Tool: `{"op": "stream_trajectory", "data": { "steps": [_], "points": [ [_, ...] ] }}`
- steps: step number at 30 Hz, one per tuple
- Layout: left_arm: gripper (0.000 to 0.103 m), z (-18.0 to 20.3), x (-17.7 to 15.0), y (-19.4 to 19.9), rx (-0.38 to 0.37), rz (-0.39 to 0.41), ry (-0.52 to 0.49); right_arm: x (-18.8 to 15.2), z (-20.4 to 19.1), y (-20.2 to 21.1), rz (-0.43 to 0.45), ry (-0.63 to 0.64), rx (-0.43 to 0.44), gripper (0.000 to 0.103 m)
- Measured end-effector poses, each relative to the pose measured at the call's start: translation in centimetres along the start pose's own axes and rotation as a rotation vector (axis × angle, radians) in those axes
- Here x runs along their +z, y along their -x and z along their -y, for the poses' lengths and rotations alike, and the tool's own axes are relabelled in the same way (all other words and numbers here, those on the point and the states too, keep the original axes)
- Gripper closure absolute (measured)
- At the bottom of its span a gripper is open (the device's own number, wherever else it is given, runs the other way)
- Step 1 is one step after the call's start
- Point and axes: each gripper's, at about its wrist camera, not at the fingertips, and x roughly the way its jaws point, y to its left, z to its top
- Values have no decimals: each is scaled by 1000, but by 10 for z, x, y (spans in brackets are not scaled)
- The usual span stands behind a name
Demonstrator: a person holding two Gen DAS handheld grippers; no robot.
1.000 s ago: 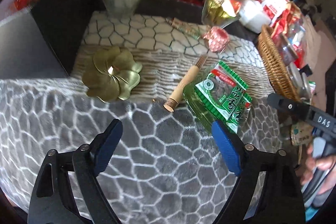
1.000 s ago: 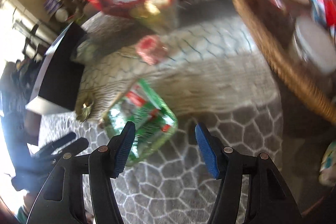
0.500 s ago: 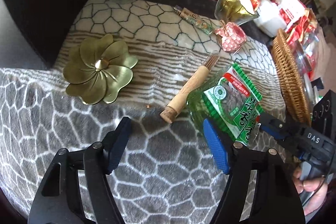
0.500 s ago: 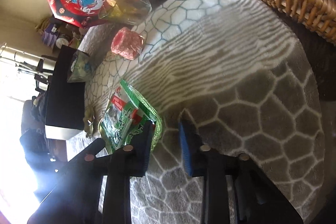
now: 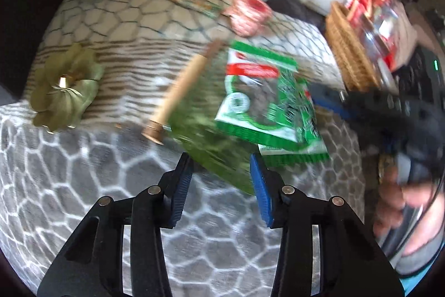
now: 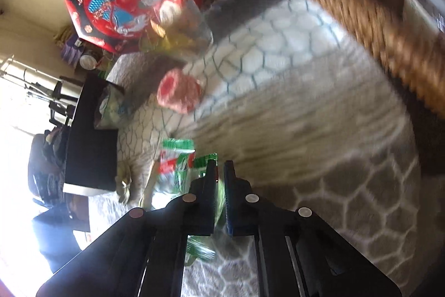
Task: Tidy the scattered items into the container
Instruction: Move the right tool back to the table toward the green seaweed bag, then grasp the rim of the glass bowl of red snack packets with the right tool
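Far to your left on the honeycomb-patterned cloth (image 5: 83, 174) lies the brass flower-shaped dish (image 5: 65, 95). Next comes the wooden-handled brush (image 5: 180, 91), lying at a slant with its butt end nearest you, just beside the green glass dish (image 5: 211, 146). On that dish rest the green snack packets (image 5: 264, 102), overlapping its right part. Your left gripper (image 5: 219, 180) points down at the near rim of the green dish; its jaws are closing and stand fairly narrow, with the dish edge between the blue pads, though the blur hides whether they press on it yet. Beyond the packets sits a pink wrapped sweet (image 5: 249, 13). Further right, your right gripper (image 5: 333, 99) reaches in at the packets' right side; in its own view the fingers are nearly together, clamped on the green dish's rim (image 6: 219, 199). At the far right stands the wicker basket (image 5: 350, 52), well apart from the dish.
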Motion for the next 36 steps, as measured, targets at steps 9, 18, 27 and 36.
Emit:
{"op": "stream_trajectory", "data": {
  "steps": [9, 18, 27, 36],
  "points": [
    [30, -41, 2, 38, -32, 39, 127, -20, -14, -4, -87, 90, -55, 92],
    [29, -51, 41, 30, 58, 49, 66, -45, -5, 18, -77, 14, -45, 71],
    [29, -52, 43, 17, 27, 24, 87, -63, -27, 4, -87, 71, -32, 90],
    [28, -51, 62, 37, 51, 67, 30, -47, -13, 25, -13, 26, -56, 86]
  ]
}}
